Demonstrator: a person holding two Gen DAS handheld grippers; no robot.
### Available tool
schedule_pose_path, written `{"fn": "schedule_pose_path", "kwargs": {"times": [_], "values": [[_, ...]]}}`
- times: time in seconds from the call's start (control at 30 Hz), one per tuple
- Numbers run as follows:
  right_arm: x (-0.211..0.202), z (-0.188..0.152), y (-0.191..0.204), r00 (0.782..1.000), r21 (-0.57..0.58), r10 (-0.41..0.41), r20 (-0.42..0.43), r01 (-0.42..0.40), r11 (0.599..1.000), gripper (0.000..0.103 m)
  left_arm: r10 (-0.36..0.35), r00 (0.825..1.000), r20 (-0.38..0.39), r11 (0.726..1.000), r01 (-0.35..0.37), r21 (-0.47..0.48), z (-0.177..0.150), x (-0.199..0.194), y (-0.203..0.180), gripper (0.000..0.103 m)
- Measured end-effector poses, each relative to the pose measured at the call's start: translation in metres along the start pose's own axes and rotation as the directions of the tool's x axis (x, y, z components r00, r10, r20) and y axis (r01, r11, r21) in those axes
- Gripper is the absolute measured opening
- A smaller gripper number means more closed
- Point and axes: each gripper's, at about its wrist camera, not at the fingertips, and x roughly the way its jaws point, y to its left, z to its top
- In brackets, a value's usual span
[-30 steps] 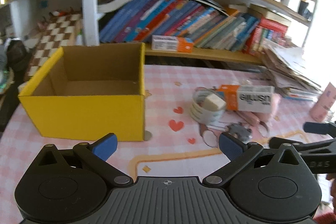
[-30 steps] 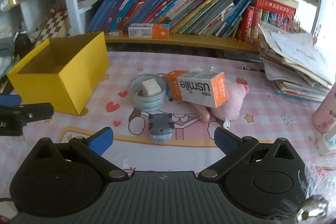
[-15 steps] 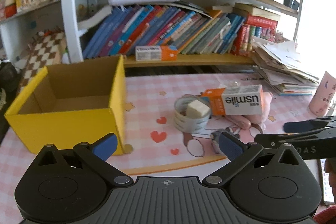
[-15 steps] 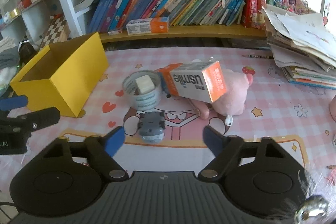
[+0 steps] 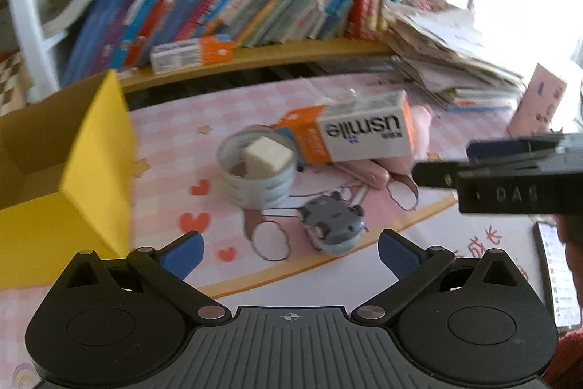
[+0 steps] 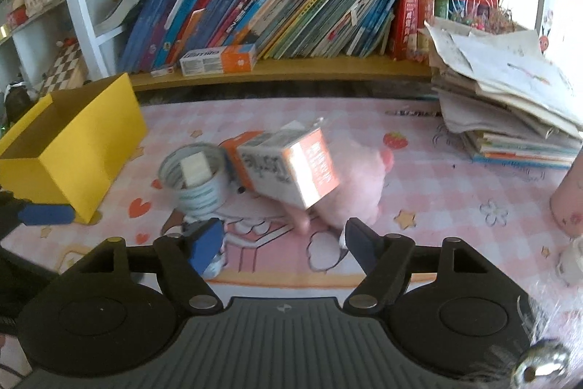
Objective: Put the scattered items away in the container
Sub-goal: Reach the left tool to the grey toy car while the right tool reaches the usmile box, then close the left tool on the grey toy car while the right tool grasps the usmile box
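While two grippers gape, one yellow box (image 6: 73,148), one tape roll (image 6: 196,177), one carton (image 6: 288,166)

"usmile" on orange-white carton (image 5: 364,130), "DAS" on right claw (image 5: 517,195)

Yellow box (image 5: 54,177) cut off at left edge; grey toy (image 6: 218,261) half hidden behind right tool's fingertip (image 6: 206,245); books (image 5: 218,10) blurred.
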Motion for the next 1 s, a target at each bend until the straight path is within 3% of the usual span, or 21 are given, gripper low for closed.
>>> {"fn": "schedule_pose_path", "kwargs": {"times": [0.2,0.63,0.87,0.93,1.0], "values": [[0.015,0.008,-0.005,1.000,-0.081,-0.008,0.020,0.009,0.997,0.074,-0.048,0.998,-0.035,0.999,0.049,0.018,0.011,0.031,-0.009,0.099],[0.056,0.026,0.004,0.999,-0.303,0.015,0.045,-0.001,0.953,0.079,-0.045,0.992,-0.115,0.999,0.047,0.013,0.019,0.082,-0.017,0.090],[0.079,0.036,0.006,0.999,-0.315,0.027,0.024,-0.018,0.949,0.078,-0.059,0.988,-0.143,0.998,0.059,-0.010,0.017,0.093,-0.012,0.068],[0.082,0.036,0.007,0.999,-0.318,0.035,0.011,-0.030,0.947,0.074,-0.064,0.987,-0.145,0.998,0.062,-0.015,0.016,0.094,-0.011,0.062],[0.084,0.034,0.009,0.999,-0.328,0.044,-0.001,-0.042,0.944,0.064,-0.069,0.987,-0.147,0.998,0.066,-0.021,0.015,0.094,-0.009,0.054]]}}
